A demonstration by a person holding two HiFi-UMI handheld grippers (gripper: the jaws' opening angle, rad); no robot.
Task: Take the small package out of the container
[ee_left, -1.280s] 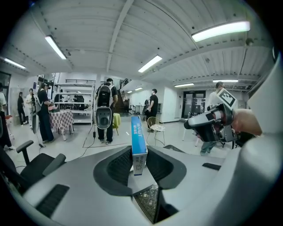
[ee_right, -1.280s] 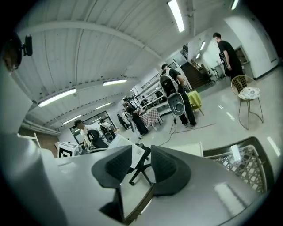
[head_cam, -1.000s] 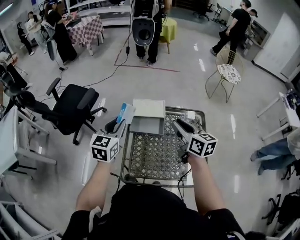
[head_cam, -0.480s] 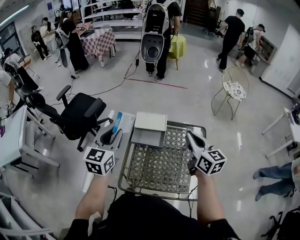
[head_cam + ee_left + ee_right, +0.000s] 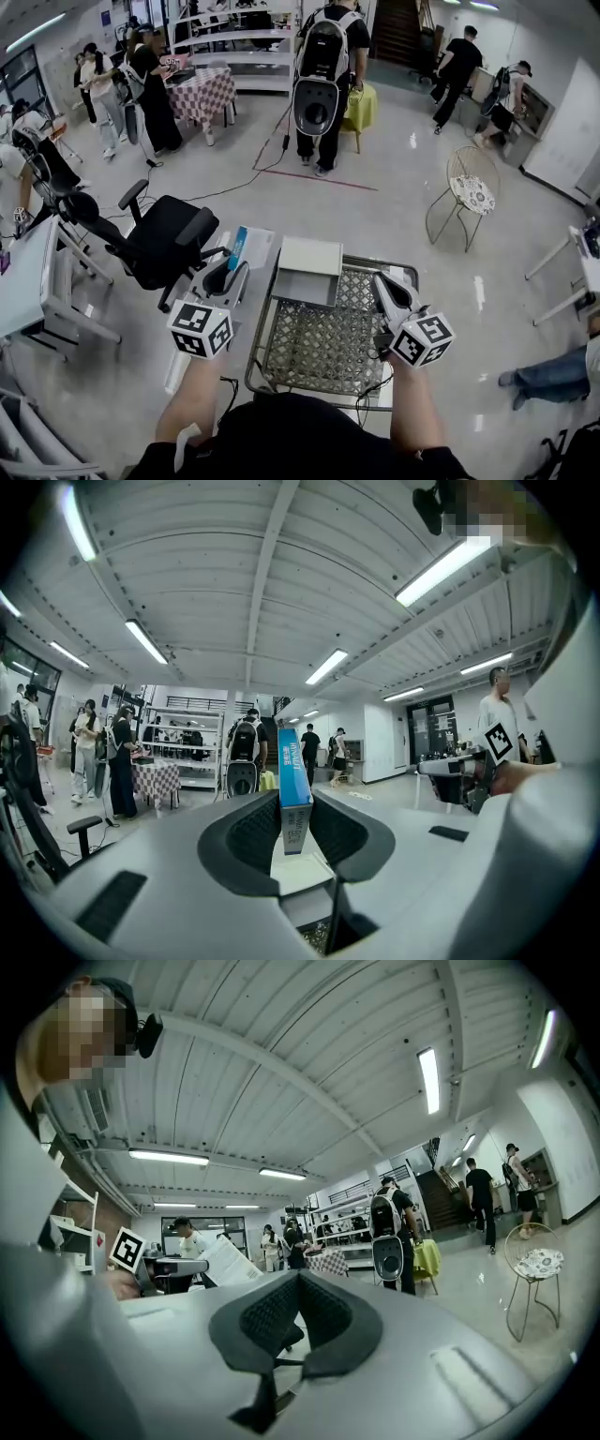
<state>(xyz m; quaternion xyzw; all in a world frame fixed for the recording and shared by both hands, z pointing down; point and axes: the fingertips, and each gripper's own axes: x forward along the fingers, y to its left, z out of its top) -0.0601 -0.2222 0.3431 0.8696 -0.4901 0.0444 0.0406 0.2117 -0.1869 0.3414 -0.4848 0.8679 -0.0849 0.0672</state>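
Note:
My left gripper point(image 5: 228, 273) is shut on a small blue-and-white package point(image 5: 249, 246), held upright to the left of the wire-mesh cart basket point(image 5: 319, 333). In the left gripper view the package point(image 5: 293, 789) stands edge-on between the pads, gripped at its lower end by the left gripper point(image 5: 296, 829). A grey box point(image 5: 308, 269) rests on the basket's far rim. My right gripper point(image 5: 387, 289) hangs over the basket's right side with its jaws shut and nothing in them. In the right gripper view the right gripper point(image 5: 298, 1312) has its pads meeting, empty.
A black office chair point(image 5: 161, 238) stands left of the cart. A person with a large white backpack point(image 5: 322, 82) stands straight ahead. A wire chair point(image 5: 466, 195) is at the right, desks point(image 5: 28, 281) at the far left. Other people stand at the back of the room.
My right gripper's jaws have closed and it has shifted slightly right. The view has tilted up, showing more of the room. The left gripper keeps hold of the package.

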